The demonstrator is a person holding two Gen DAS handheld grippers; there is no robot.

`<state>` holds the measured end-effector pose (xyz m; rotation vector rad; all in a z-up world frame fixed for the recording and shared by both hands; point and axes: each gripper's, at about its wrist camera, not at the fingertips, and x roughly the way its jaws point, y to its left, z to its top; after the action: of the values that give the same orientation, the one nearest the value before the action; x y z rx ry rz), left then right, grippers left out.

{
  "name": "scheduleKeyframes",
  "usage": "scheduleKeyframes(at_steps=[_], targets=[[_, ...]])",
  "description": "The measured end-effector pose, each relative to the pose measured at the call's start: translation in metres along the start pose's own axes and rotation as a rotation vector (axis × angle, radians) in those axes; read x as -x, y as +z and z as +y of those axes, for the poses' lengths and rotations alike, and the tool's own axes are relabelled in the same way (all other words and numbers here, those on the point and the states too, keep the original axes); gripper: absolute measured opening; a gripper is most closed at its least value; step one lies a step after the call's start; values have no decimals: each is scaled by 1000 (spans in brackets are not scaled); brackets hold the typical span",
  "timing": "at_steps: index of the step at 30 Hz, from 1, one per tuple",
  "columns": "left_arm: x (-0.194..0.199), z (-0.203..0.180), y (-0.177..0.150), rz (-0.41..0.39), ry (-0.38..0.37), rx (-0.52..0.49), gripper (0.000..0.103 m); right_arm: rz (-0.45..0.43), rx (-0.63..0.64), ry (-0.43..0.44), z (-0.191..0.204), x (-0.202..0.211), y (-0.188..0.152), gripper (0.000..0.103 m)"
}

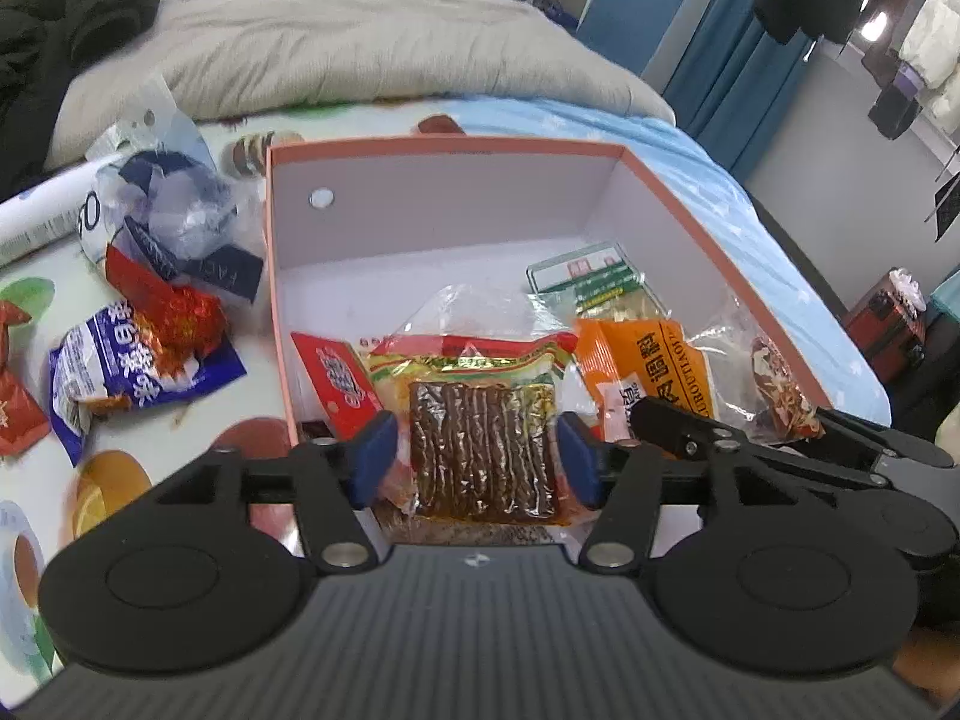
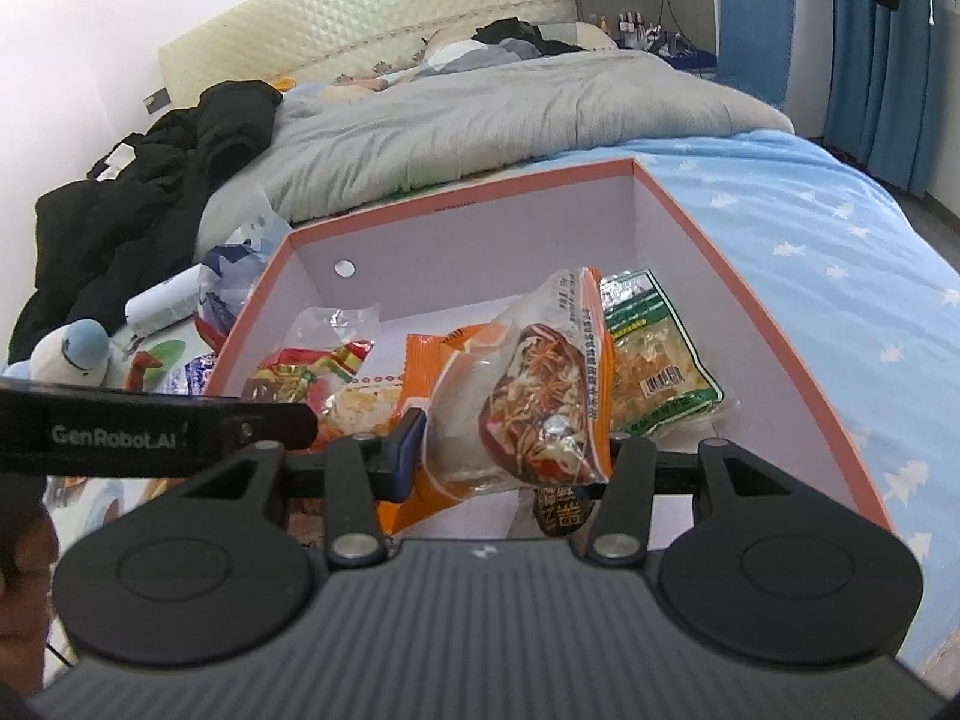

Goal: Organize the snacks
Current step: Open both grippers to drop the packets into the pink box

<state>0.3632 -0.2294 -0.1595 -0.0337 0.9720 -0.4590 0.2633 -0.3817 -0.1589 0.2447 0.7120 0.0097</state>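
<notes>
Box (image 1: 708, 228), orange-rimmed with white walls, sits on the bed's patterned sheet (image 1: 252, 438). Several packets are already inside.

Left gripper (image 1: 477, 456) hovers over the near edge of the box. Its blue pads are spread, flanking but not visibly squeezing the brown strip-snack packet (image 1: 483, 444), which lies below them. Contact on either side cannot be told for certain. At 10 o'clock from that packet is a red packet (image 1: 339, 384); at 2 o'clock an orange seasoning packet (image 1: 654, 372); farther back a green-labelled packet (image 1: 594, 282).

Right gripper (image 2: 510, 450) pinches a clear spice packet (image 2: 534, 390) showing star anise, held up above the box floor, over the orange packet. The green packet (image 2: 660, 372) lies at 2 o'clock from it.

Outside the box, at 9 o'clock in the left view: a blue-and-white packet (image 1: 114, 372) with a red foil packet (image 1: 174, 312) on top, a crumpled blue-white bag (image 1: 174, 204), and red wrappers (image 1: 18, 420) at the frame edge.

Judgement: roughly halfway. The spice packet awaits release into the box; the loose pile on the sheet remains to be gathered.
</notes>
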Motion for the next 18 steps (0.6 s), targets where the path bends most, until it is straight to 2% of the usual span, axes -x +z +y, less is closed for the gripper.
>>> scheduleKeyframes(at_steps=[2, 6, 18], targets=[[5, 0, -3, -6, 11, 4, 68, 9, -3, 18, -1, 1, 1, 51], [23, -1, -7, -29, 15, 3, 69, 9, 11, 15, 0, 9, 3, 65], [125, -3, -31, -159, 22, -2, 69, -72, -6, 17, 19, 78, -9, 65]])
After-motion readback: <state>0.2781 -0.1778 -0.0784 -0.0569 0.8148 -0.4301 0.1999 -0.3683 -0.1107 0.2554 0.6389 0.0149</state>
